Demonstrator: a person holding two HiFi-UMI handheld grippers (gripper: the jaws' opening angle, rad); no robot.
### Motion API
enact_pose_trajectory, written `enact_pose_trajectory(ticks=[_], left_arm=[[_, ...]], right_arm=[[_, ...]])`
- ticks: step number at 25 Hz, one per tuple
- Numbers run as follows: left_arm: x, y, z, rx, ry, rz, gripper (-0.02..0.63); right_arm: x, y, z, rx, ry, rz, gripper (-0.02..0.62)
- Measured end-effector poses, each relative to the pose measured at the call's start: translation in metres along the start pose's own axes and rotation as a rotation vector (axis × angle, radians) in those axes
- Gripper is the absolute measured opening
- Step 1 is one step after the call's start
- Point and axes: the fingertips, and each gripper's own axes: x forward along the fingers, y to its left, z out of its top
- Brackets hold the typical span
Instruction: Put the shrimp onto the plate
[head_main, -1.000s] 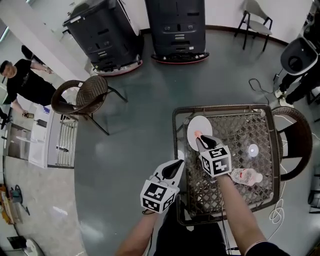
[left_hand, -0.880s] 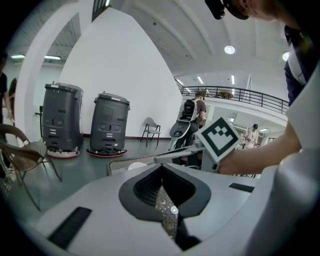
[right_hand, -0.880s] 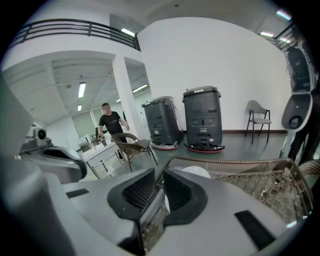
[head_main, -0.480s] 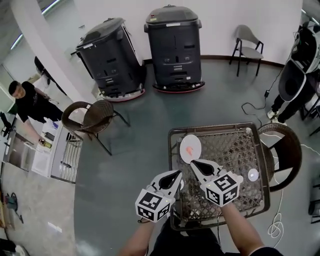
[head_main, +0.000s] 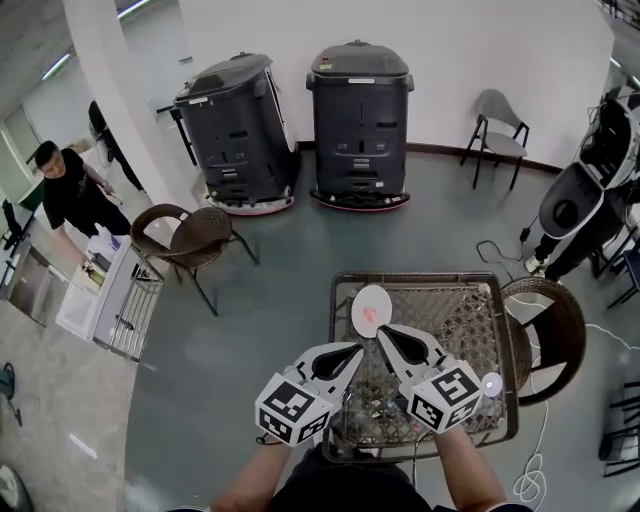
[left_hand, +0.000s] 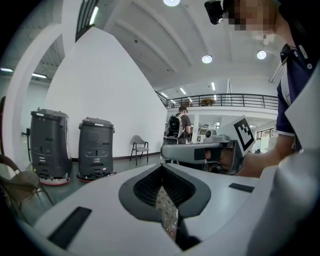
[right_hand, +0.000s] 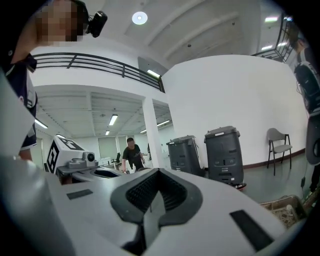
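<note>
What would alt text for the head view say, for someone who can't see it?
Seen from above, a pink shrimp lies on a white plate at the far left corner of a wicker table. The person's left tool and right tool, both shut and empty, hover over its near side.

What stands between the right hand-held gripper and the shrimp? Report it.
Nothing visible does. The shrimp already lies on the plate at the far left corner of the table. The right hand-held gripper, jaws shut and empty, points at the plate's near rim, with only bare plate between them.
</note>
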Motion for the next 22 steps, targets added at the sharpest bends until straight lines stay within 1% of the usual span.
enact_pose_trajectory(ticks=[6, 14, 22], left_arm=[[-0.004, -0.010, 0.009, 0.020, -0.014, -0.018, 0.009], [-0.006, -0.013, 0.013, 0.024, -0.015, -0.026, 0.009], [-0.007, -0.014, 0.012, 0.019, -0.012, -0.018, 0.009]], right_arm=[[-0.014, 0.004, 0.014, -0.017, -0.038, -0.013, 0.005], [-0.019, 0.003, 0.016, -0.014, -0.038, -0.030, 0.005], [-0.020, 0.000, 0.015, -0.010, -0.030, -0.045, 0.006]])
